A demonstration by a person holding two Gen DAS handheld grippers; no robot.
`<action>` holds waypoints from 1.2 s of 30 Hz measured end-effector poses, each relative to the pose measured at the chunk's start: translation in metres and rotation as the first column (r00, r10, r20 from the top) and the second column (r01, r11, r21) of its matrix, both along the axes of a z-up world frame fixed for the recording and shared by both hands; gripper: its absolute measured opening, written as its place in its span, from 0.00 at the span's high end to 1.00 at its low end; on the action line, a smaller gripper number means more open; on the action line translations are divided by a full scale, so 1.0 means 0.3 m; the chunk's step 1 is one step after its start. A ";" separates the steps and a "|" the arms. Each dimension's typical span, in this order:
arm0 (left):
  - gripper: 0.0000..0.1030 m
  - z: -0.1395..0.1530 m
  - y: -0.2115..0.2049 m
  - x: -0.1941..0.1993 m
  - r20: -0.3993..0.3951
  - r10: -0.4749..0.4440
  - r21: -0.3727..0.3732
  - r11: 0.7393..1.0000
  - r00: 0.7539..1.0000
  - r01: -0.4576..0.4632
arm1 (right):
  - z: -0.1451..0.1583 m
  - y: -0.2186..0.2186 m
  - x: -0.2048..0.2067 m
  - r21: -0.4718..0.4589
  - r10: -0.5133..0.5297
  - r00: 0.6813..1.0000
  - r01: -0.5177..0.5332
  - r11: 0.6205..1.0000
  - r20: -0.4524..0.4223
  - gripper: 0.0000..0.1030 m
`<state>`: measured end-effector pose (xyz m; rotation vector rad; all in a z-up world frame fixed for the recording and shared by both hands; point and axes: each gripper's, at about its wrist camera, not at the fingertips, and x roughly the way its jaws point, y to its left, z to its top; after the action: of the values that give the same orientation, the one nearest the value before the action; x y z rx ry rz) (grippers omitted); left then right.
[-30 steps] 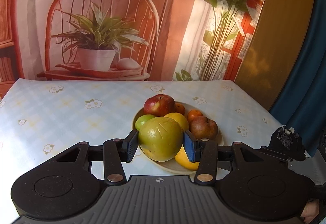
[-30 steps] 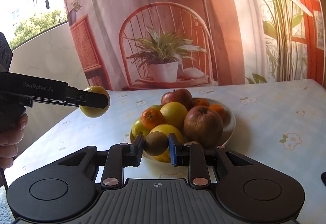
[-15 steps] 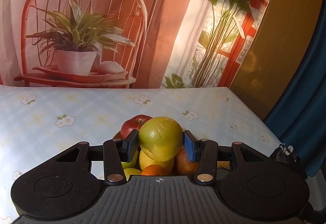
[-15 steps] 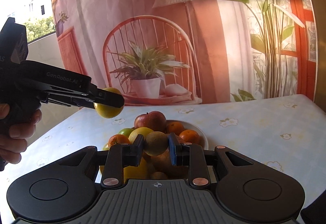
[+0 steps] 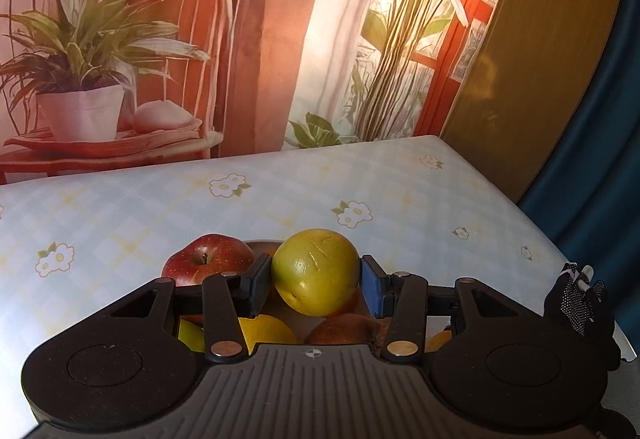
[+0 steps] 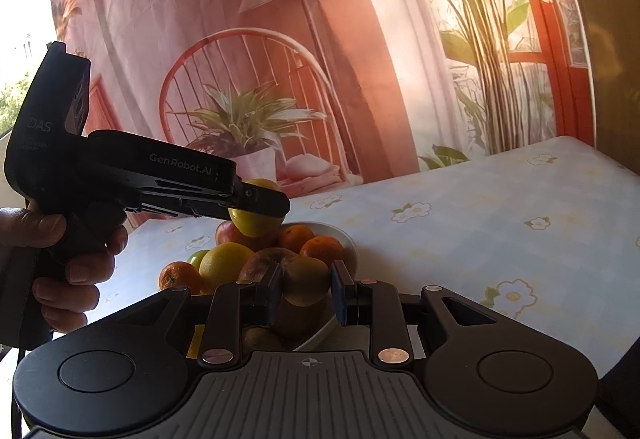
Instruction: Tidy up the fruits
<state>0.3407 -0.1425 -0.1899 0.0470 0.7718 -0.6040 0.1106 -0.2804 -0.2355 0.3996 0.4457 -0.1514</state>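
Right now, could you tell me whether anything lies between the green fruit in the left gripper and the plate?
Yes: the green fruit hangs over the plate, which is piled with fruit, including a red apple.

Your left wrist camera sits close above the fruit plate (image 5: pixel 262 242), looking down across the tabletop (image 5: pixel 280 191) toward the backdrop (image 5: pixel 260 39). Your right wrist camera views the same plate (image 6: pixel 340 235) from farther back.
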 end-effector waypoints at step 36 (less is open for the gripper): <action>0.31 0.204 0.443 -0.202 0.156 0.216 -0.035 0.976 0.964 -0.214 | 0.190 0.221 0.203 -0.274 0.127 0.980 -0.165 0.947 -0.152 0.50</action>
<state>0.2801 -0.0095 -0.1289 -0.0050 0.6067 -0.3947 0.1714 -0.2141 -0.1784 0.0714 0.5743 -0.0958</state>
